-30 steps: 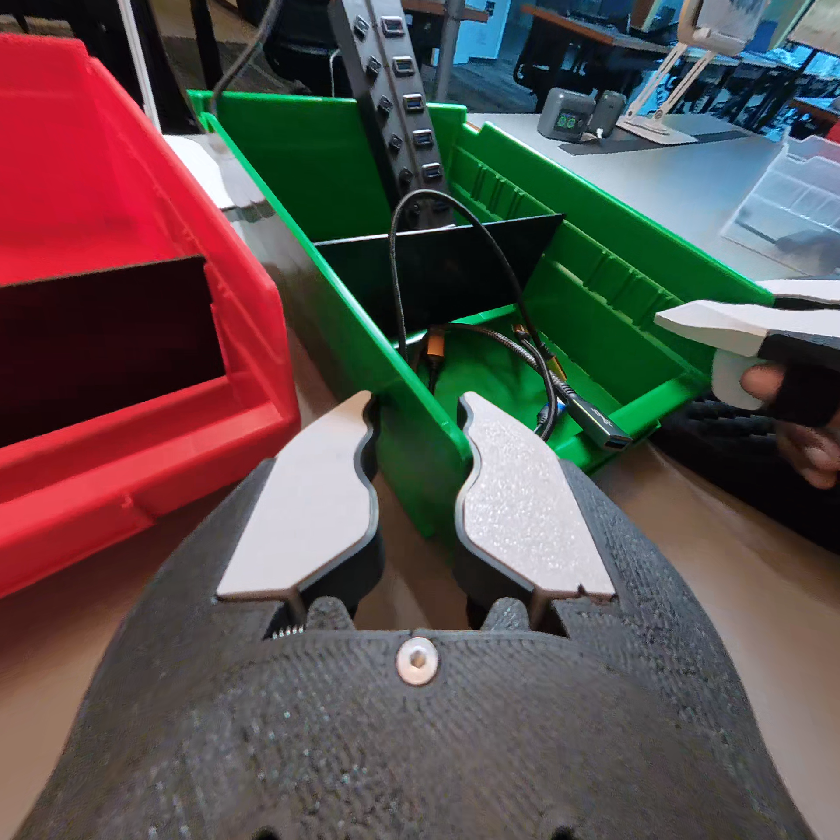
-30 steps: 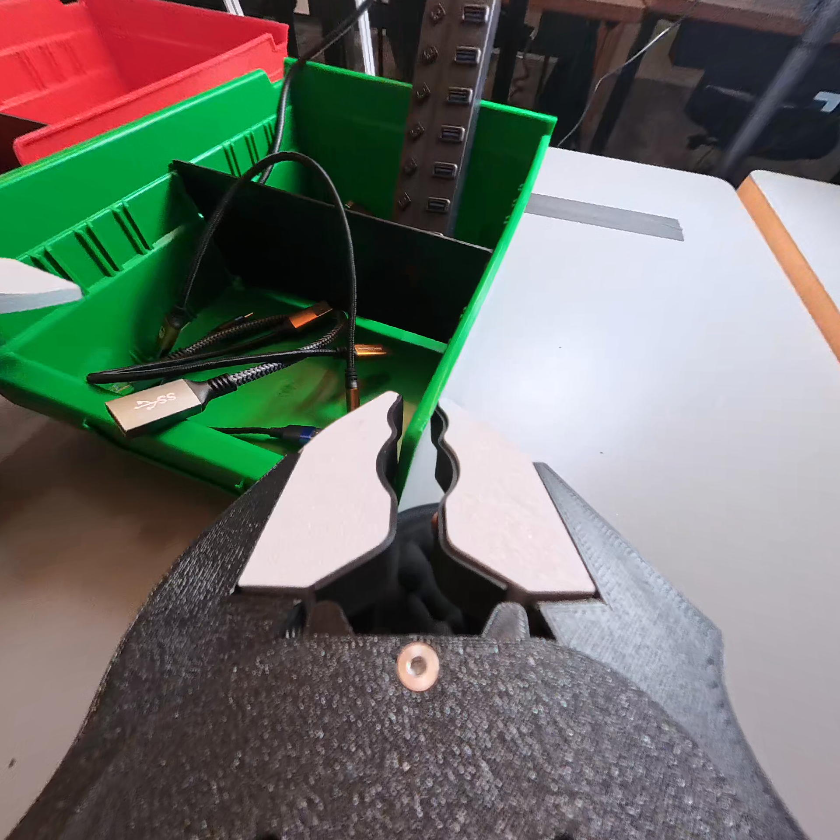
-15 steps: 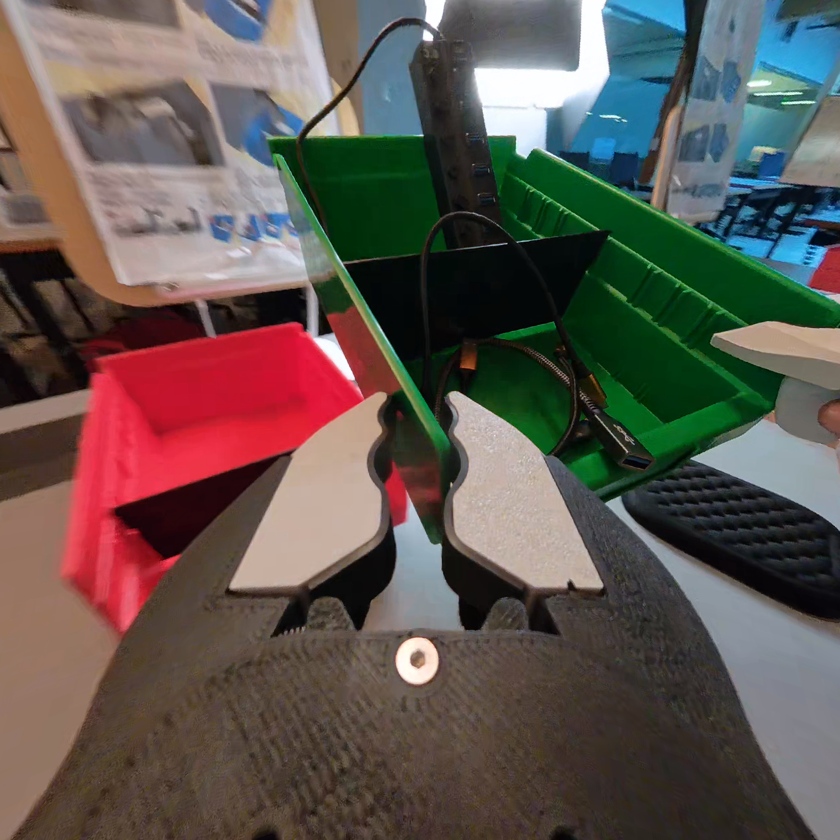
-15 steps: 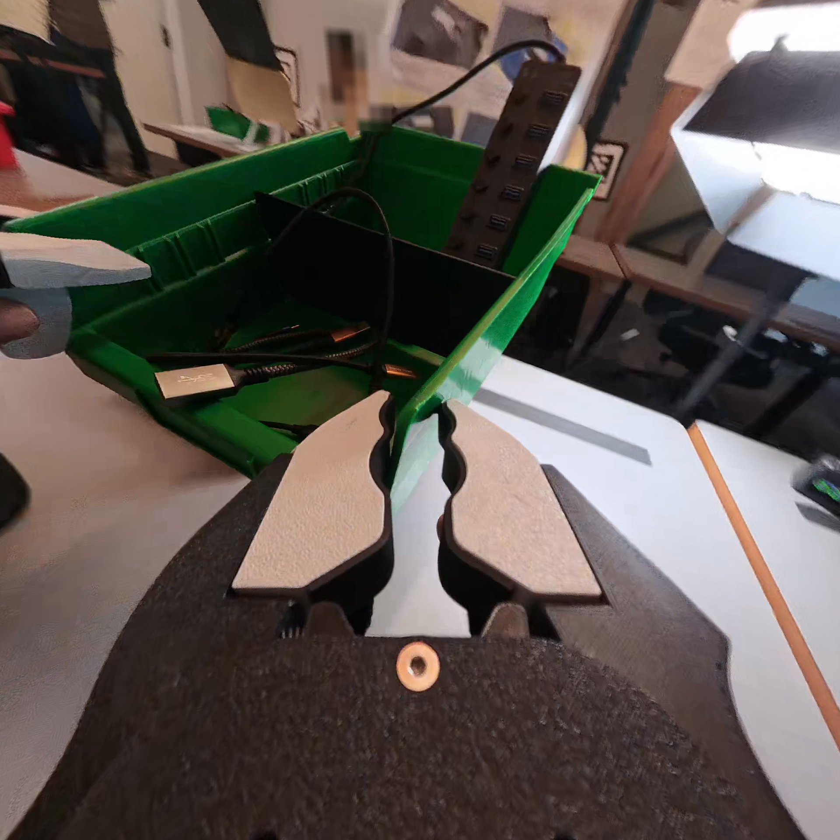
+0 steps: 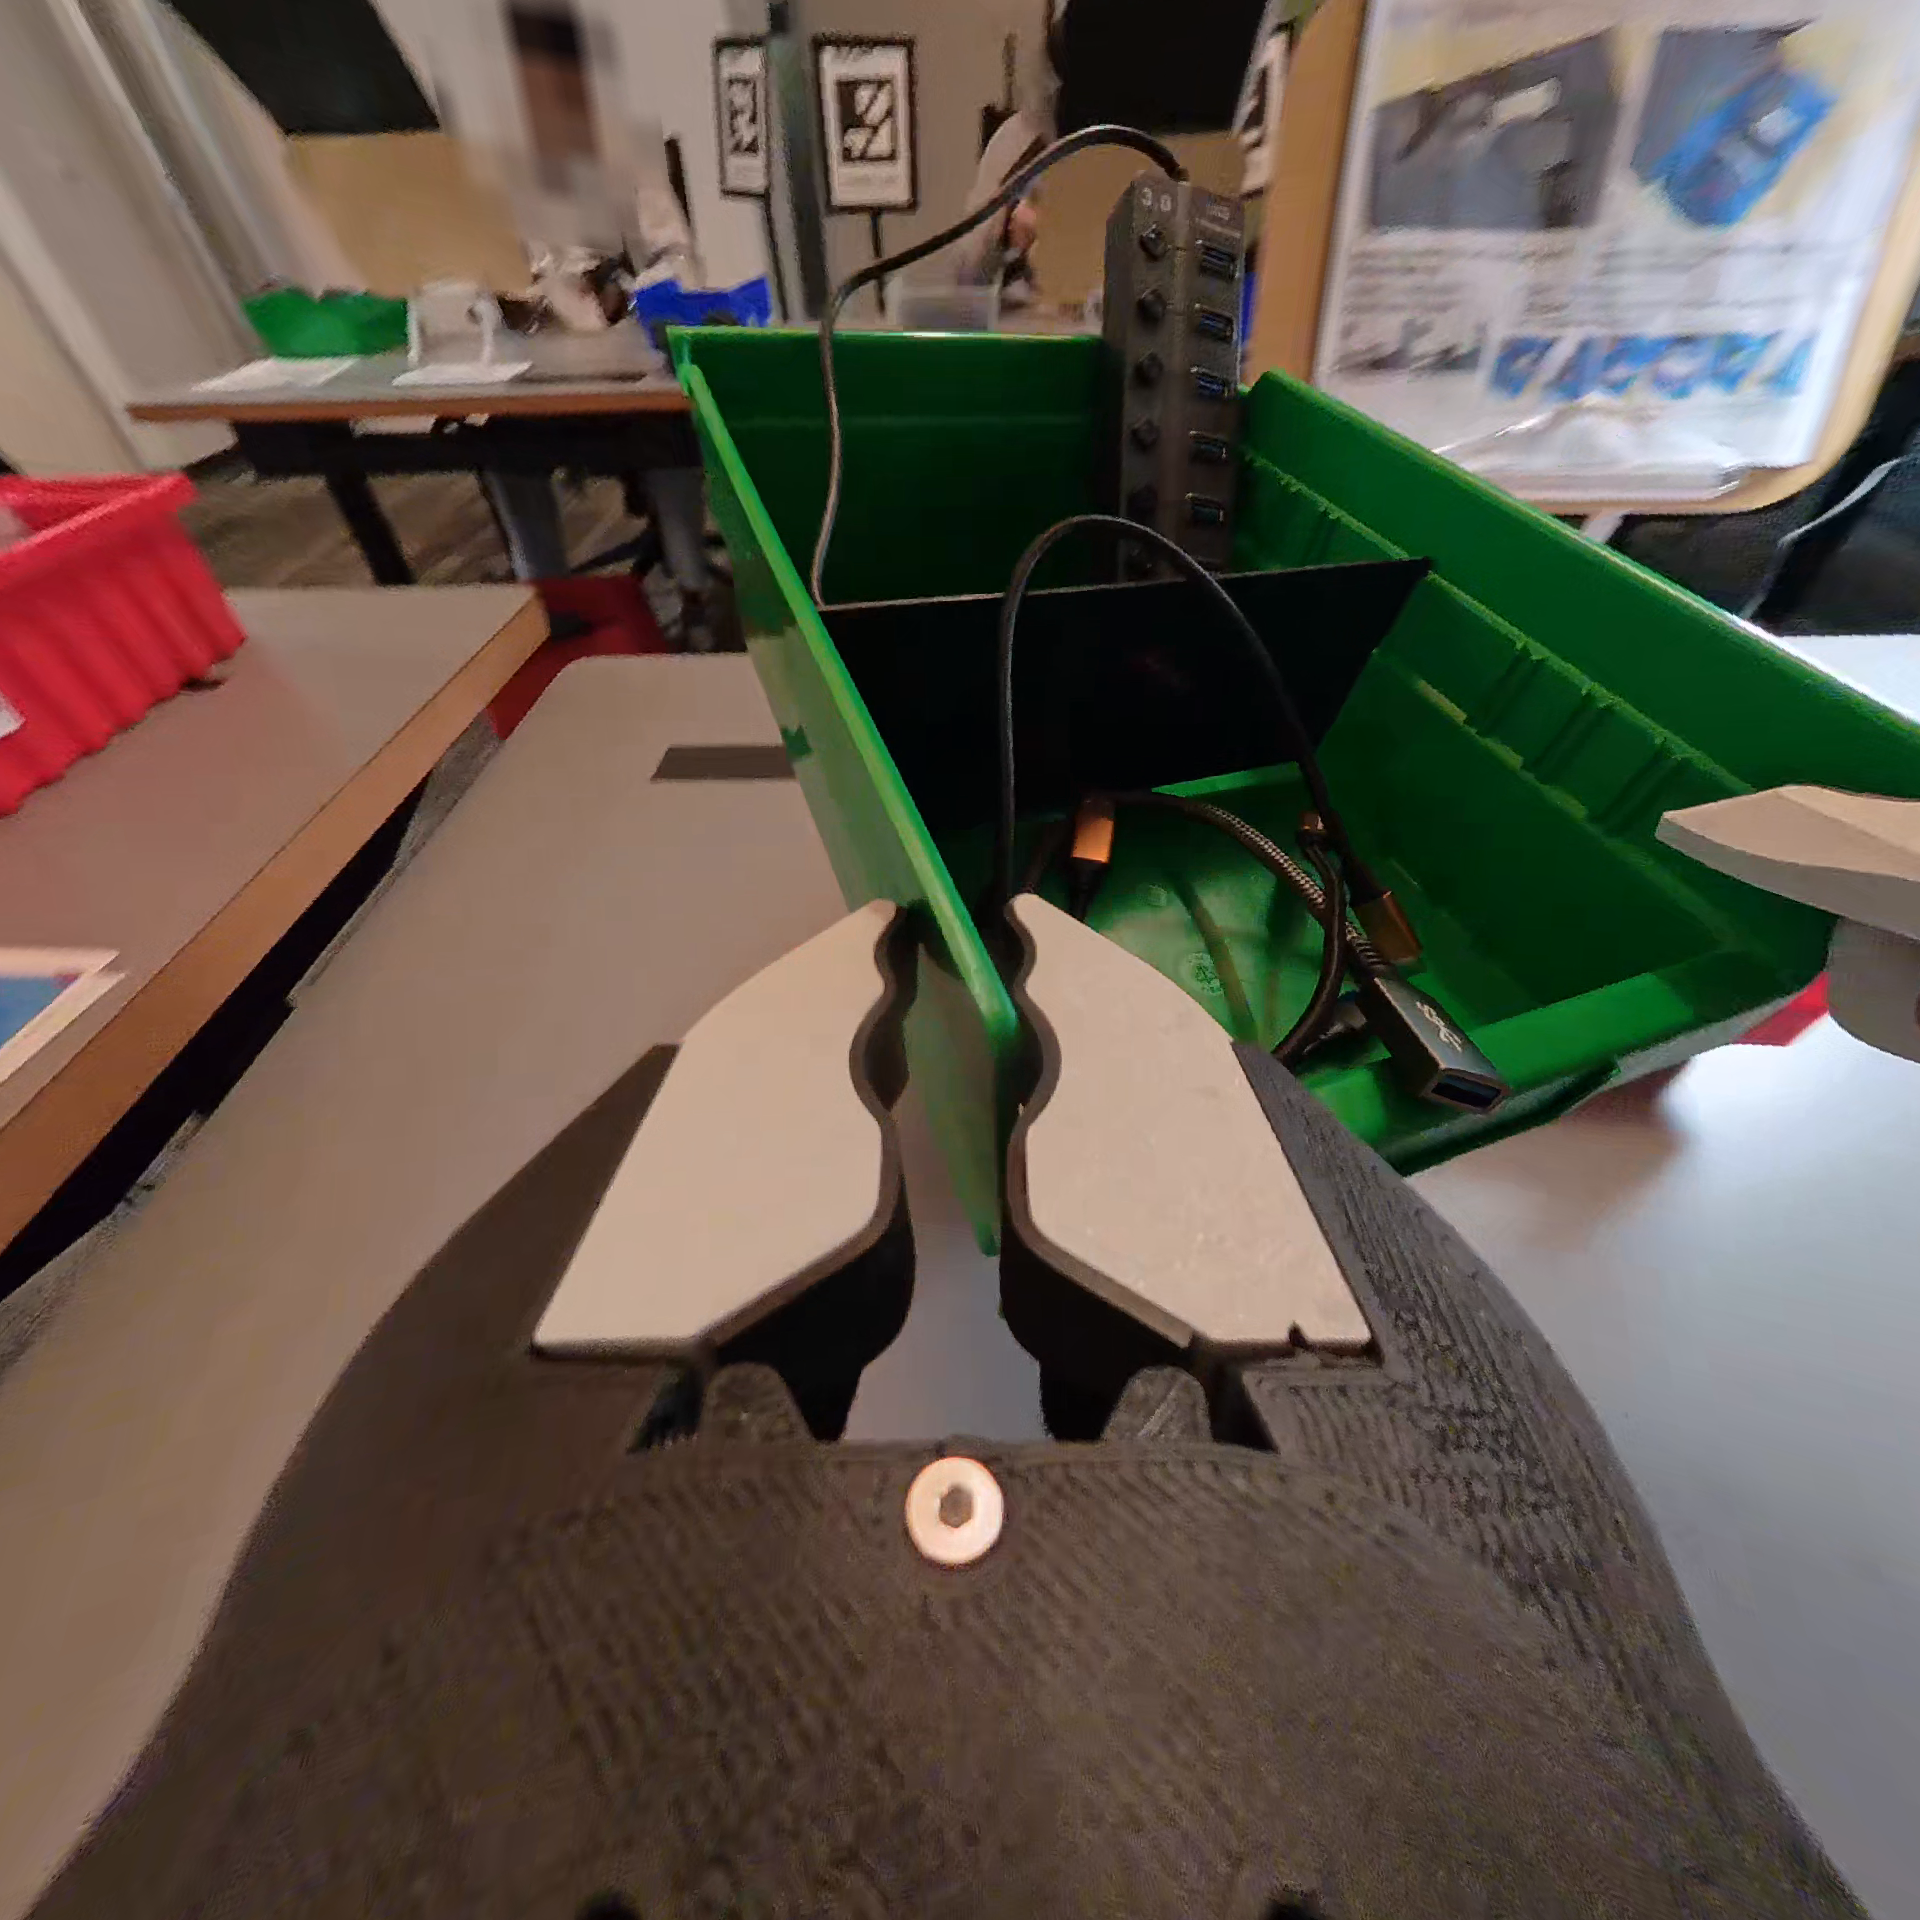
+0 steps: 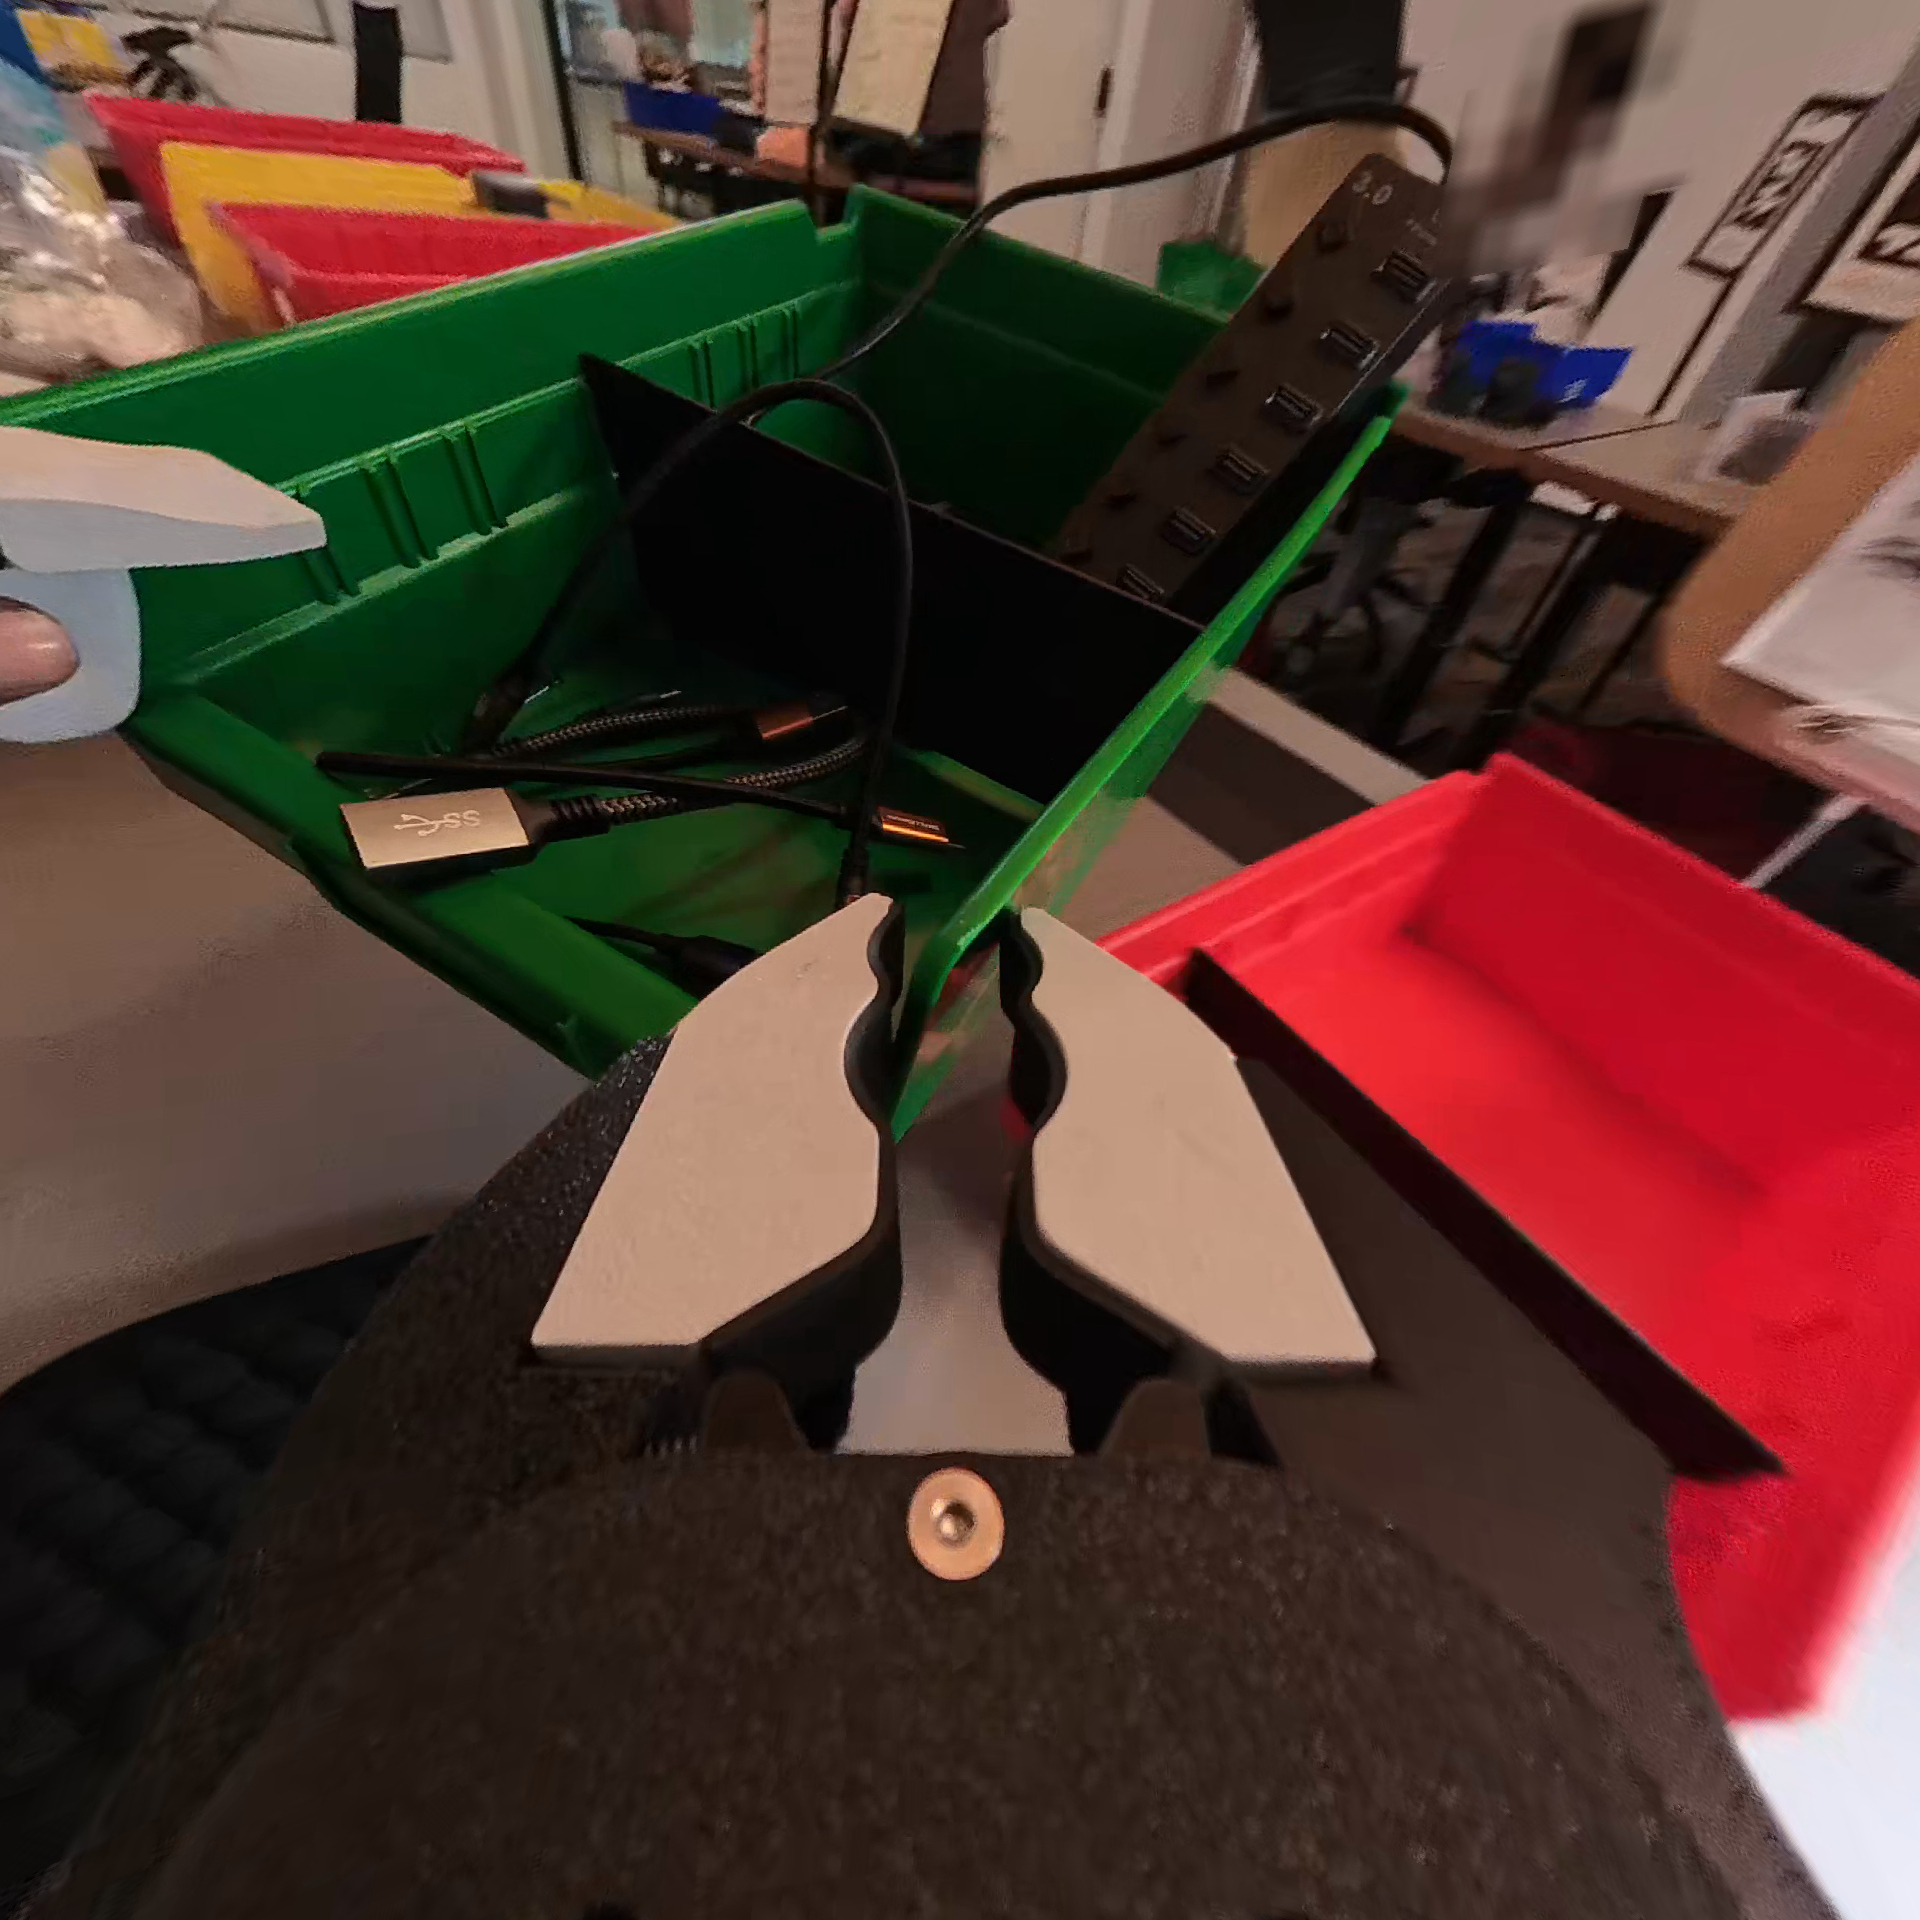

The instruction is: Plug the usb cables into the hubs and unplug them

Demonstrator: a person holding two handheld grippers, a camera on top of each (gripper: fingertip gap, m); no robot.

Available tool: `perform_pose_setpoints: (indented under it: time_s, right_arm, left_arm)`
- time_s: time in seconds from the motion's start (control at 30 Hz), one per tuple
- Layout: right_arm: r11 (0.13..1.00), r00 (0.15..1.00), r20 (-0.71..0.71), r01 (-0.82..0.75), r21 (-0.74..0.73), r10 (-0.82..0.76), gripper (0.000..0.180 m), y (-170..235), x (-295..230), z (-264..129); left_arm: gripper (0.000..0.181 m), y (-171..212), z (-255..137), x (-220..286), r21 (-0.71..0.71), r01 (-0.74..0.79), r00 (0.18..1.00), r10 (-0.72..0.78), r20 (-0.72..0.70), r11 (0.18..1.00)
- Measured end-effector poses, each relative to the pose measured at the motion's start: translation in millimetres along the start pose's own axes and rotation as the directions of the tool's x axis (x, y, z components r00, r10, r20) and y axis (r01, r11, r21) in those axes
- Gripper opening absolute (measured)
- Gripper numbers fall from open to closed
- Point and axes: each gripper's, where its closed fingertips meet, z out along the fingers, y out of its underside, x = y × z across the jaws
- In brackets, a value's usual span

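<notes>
Green plastic walls of the bin sit clamped in both tools: the left hand-held gripper pinches one side wall, the right hand-held gripper the opposite one. Just ahead of the fingers, the usb cables lie tangled in the front compartment; the black hub leans upright behind the black divider.

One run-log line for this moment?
left gripper: shut on green plastic bin wall | right gripper: shut on opposite wall | cables unplugged
</notes>
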Motion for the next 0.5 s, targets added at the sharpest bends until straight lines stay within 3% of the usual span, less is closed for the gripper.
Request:
perform_pose_setpoints:
  time_s: [0.2, 0.3, 0.4, 0.5]
  right_arm:
    - [0.993, 0.996, 0.084, -0.010, -0.119, 0.020, 0.020, 55, -30, 51]
    - [0.985, 0.997, 0.075, 0.002, -0.173, 0.011, 0.020, 84, -29, 60]
    - [0.982, 0.999, 0.033, 0.026, -0.189, -0.020, 0.020, 93, -17, 58]
    - [0.978, 0.994, 0.107, 0.009, -0.208, 0.014, 0.023, 97, -11, 47]
  left_arm:
    - [0.012, 60, 28, -45, -0.106, 0.067, 0.998, -0.064, 0.028, 0.992]
    - [0.011, 94, 48, -48, -0.160, 0.110, 0.994, -0.110, 0.010, 0.981]
    - [0.011, 106, 61, -38, -0.126, 0.145, 0.989, -0.149, -0.022, 0.981]
    - [0.032, 112, 72, -17, -0.170, 0.101, 0.984, -0.124, -0.129, 0.980]
